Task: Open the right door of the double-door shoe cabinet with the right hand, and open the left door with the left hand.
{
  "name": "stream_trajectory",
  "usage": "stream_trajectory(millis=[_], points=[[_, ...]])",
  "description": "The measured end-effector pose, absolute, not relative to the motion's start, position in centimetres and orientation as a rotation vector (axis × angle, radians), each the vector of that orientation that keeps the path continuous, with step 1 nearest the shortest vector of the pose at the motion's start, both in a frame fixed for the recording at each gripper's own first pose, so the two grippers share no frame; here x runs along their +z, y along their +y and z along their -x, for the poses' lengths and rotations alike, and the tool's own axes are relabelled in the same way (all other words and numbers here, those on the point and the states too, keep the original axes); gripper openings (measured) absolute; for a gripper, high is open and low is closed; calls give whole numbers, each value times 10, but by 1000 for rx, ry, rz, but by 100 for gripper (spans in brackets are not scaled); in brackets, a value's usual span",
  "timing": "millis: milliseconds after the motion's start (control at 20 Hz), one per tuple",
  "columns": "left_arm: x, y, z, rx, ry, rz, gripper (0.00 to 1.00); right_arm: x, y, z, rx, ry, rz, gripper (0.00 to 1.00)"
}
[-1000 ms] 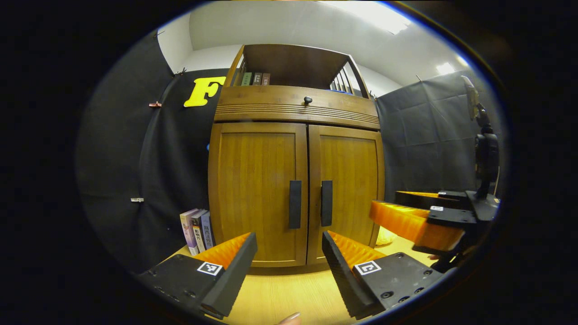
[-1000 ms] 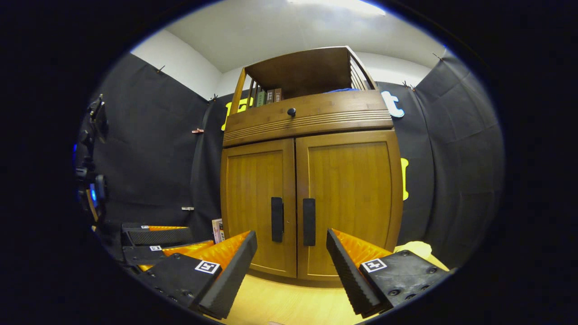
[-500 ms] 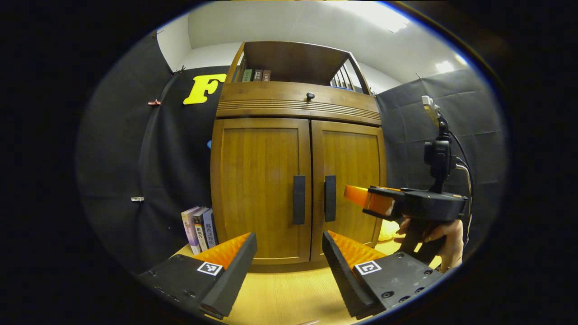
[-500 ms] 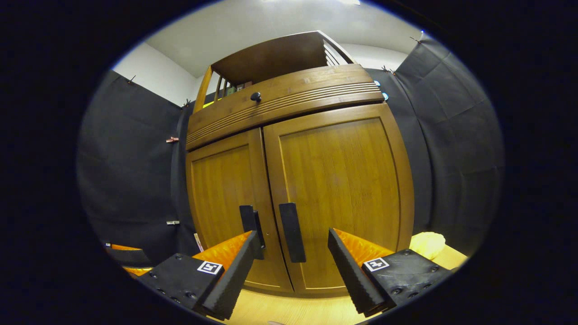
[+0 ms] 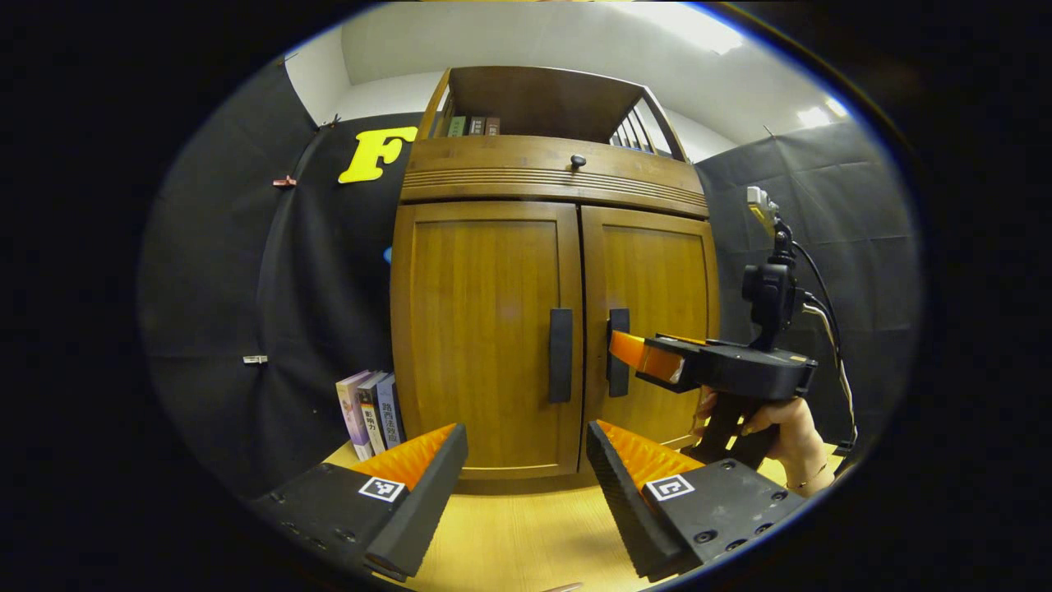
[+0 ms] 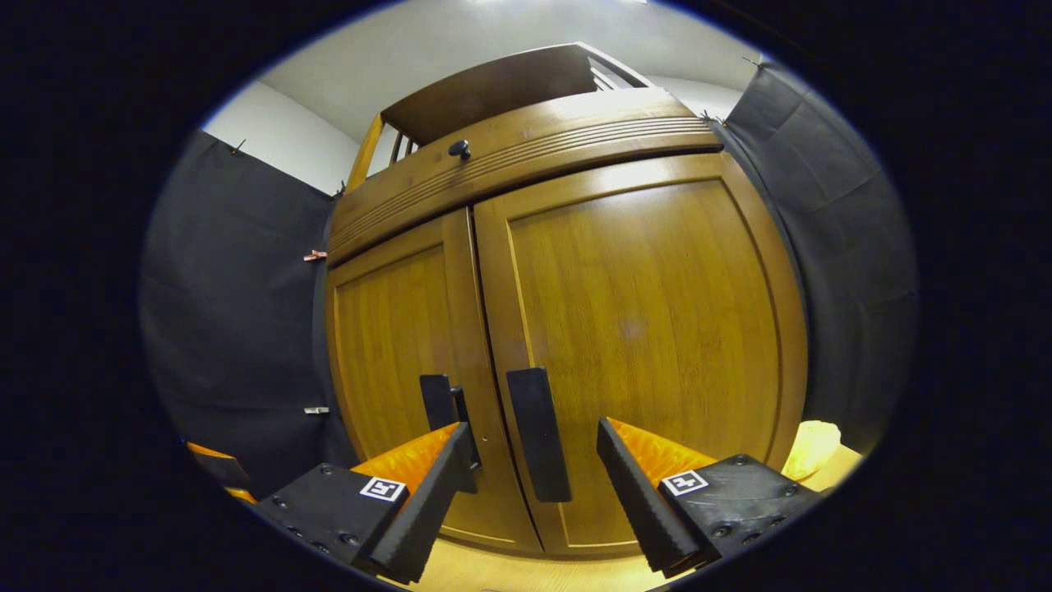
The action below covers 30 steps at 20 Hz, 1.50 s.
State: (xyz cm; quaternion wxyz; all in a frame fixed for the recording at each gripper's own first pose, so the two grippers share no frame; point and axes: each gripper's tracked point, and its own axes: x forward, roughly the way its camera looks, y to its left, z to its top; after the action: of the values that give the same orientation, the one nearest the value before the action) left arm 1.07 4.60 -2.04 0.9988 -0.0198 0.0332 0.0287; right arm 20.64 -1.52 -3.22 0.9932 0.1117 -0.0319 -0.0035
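- The shoe cabinet (image 5: 551,329) stands on the wooden table (image 5: 526,543) against the black booth wall, both doors shut.
- The right door (image 6: 641,345) carries a dark vertical handle (image 6: 538,434), which sits between the spread fingers of the right gripper (image 6: 534,493); neither finger presses on it.
- In the left gripper view the right gripper (image 5: 637,355), held by a hand (image 5: 785,427), reaches the right handle (image 5: 618,329).
- The left door (image 5: 485,329) with its handle (image 5: 560,355) is well ahead of the left gripper (image 5: 526,493), whose fingers are wide apart and empty.
- Books (image 5: 370,411) stand upright just left of the cabinet.
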Motion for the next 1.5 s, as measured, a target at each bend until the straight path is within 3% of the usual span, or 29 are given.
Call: stream_trajectory(millis=[200,250,300,400,450,650,750,800,850,900,950,1000,1300,1500], points=[[-22,50,-17,70,70,45,90,-49,-21,-225,-21,-39,-205,97],[-24,51,-19,70,71,48,90,-51,-20,-234,-14,-33,-205,87],[-25,52,-21,71,74,52,91,-54,-17,-237,-10,-23,-203,84],[-29,55,-23,76,86,52,90,-62,-14,-245,-4,-3,-216,84],[-30,58,-24,82,89,48,91,-65,-14,-248,-2,0,-226,92],[-35,63,-23,80,88,61,91,-68,-24,-258,-44,10,-244,59],[-39,63,-22,75,99,72,91,-69,-19,-258,-25,24,-256,55],[-41,63,-22,76,106,72,91,-67,-20,-257,-34,9,-228,33],[-42,63,-20,79,109,71,91,-66,-19,-254,-43,0,-192,41],[-41,63,-18,80,107,70,91,-65,-19,-255,-51,-14,-159,27],[-40,63,-15,80,103,71,91,-67,-19,-254,-56,-13,-144,27],[-39,63,-13,81,97,71,91,-66,-18,-253,-54,-10,-142,21],[-31,61,1,96,64,73,90,-63,-14,-222,-30,29,-81,25],[-30,55,9,91,62,83,90,-59,-14,-187,17,38,-75,22]])
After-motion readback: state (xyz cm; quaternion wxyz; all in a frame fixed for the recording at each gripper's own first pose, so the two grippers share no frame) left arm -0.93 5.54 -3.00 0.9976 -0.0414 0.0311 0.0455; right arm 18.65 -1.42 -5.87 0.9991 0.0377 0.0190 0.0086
